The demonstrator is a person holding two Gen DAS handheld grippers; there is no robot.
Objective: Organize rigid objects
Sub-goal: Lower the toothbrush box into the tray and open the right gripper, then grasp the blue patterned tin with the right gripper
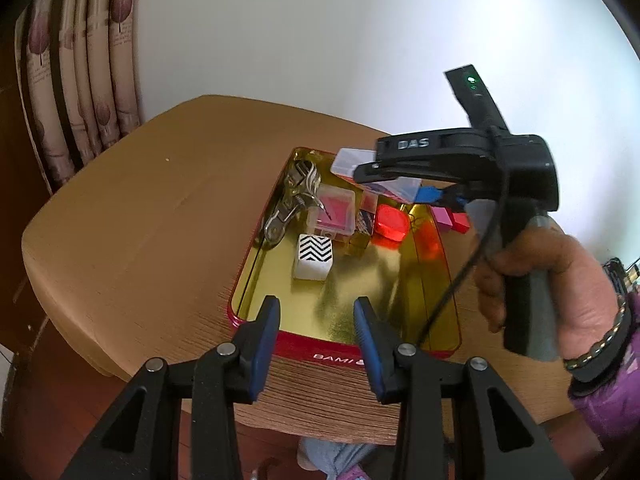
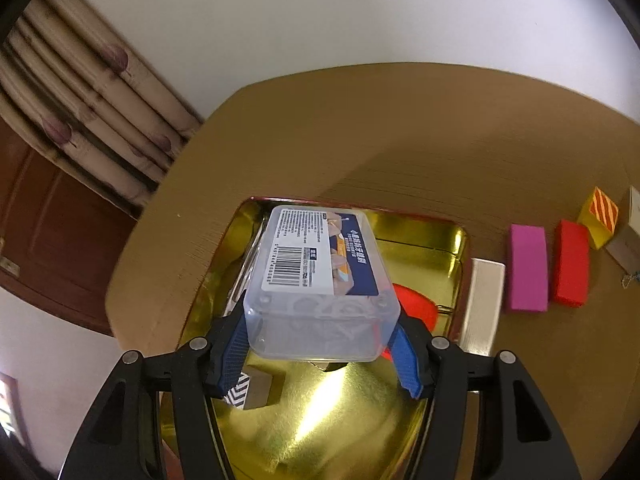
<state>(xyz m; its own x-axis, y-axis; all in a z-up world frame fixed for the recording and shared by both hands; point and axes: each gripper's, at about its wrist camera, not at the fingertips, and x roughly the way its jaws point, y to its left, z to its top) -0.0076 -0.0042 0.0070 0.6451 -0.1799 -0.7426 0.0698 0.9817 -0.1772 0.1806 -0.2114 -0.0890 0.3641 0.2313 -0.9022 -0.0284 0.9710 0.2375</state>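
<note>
A red tin (image 1: 304,345) with a gold inside sits on the wooden table (image 1: 140,220). It holds a metal clip (image 1: 290,200), a small clear case with a pink insert (image 1: 334,216), a black-and-white zigzag cube (image 1: 314,258) and a red rounded piece (image 1: 390,222). My right gripper (image 2: 320,340) is shut on a clear plastic box (image 2: 320,264) with a blue and white barcode label, held above the tin (image 2: 440,226). In the left wrist view that right gripper (image 1: 400,184) hangs over the tin's far side. My left gripper (image 1: 316,320) is at the tin's near rim, fingers apart, holding nothing.
Right of the tin lie a silver block (image 2: 484,304), a pink block (image 2: 527,268), a red block (image 2: 570,264) and a yellow cube with orange stripes (image 2: 598,216). A curtain (image 1: 80,80) and a white wall stand behind the table. A hand with a bracelet (image 1: 560,288) grips the right tool.
</note>
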